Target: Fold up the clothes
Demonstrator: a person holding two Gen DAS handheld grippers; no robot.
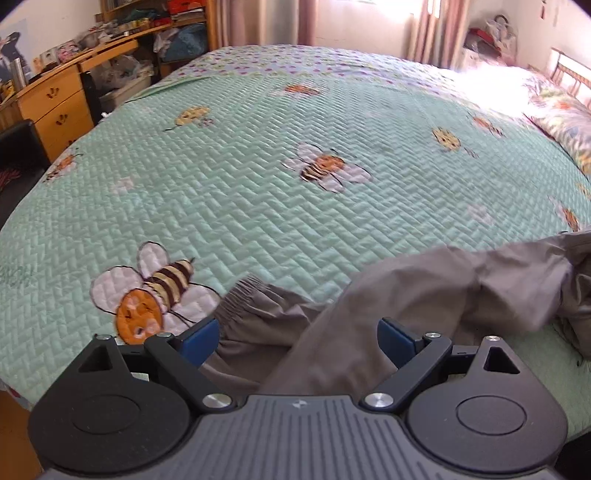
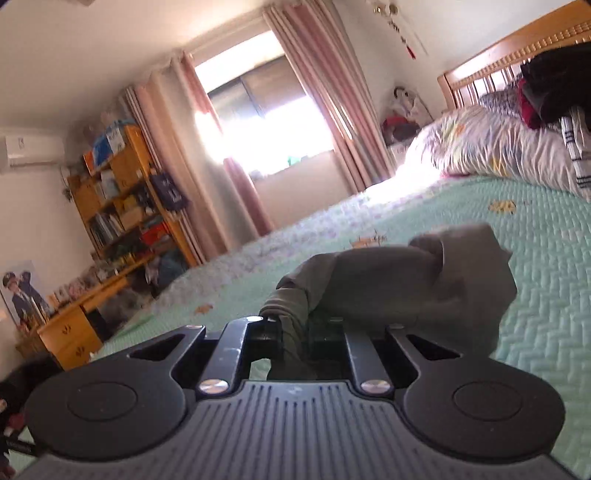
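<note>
Grey garment (image 1: pixel 388 314) lies crumpled on the near part of the bed's green bee-print quilt (image 1: pixel 258 177), elastic cuff (image 1: pixel 240 295) toward the left. Left hand-held gripper (image 1: pixel 297 338): jaws spread wide over the cloth, gripping nothing. Right hand-held gripper (image 2: pixel 295 332): jaws closed, pinching a bunched grey fold (image 2: pixel 399 280)

Left wrist view: low over near edge of green bee-print quilt (image 1: pixel 258 177), facing across bed toward wooden desk (image 1: pixel 55 99) and curtains (image 1: pixel 266 22). Right wrist view: almost at quilt (image 2: pixel 546 266) level, rolled sideways, tilted up toward window (image 2: pixel 266 122). Shared: quilt, grey garment (image 1: pixel 424 295) (image 2: pixel 406 288), desk (image 2: pixel 74 332), floral pillow (image 1: pixel 565 122) (image 2: pixel 498 144)
</note>
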